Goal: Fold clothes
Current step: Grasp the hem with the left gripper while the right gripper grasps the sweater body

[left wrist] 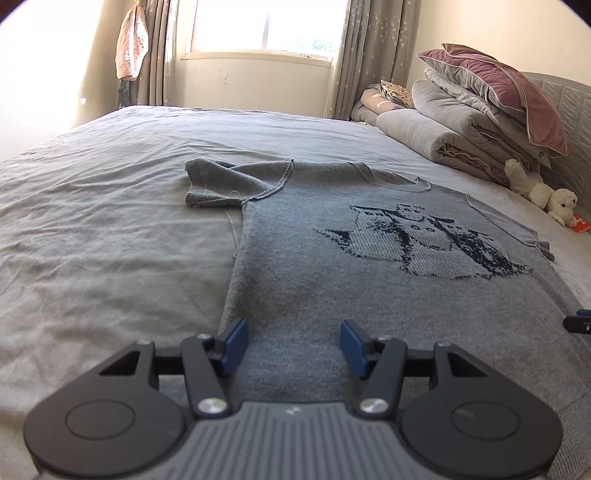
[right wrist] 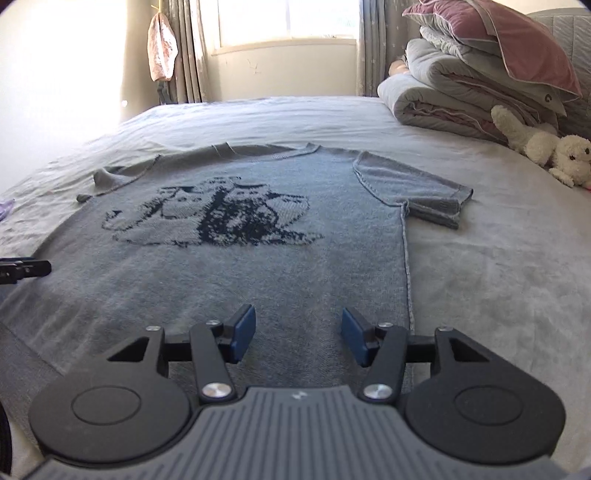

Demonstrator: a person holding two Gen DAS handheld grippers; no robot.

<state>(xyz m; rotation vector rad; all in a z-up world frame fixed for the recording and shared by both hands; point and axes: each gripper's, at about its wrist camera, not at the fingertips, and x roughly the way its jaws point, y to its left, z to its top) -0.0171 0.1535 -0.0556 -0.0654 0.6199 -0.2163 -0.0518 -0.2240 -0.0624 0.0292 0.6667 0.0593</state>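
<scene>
Grey knit sweater [left wrist: 303,266] lies flat, one; both hand-held grippers, left [left wrist: 293,345] and right [right wrist: 298,338], gape empty.

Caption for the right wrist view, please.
Right gripper, fingers open, poised over the hem of a grey knit sweater laid flat on the bed.

A grey-sheeted bed [left wrist: 92,206] carries folded quilts [left wrist: 454,129] topped by a mauve pillow [left wrist: 495,85], a white plush toy [right wrist: 546,147] beside them, below a curtained window [left wrist: 266,26].

bare bed [left wrist: 92,221] left, bedding pile [left wrist: 461,122] crowding right
</scene>
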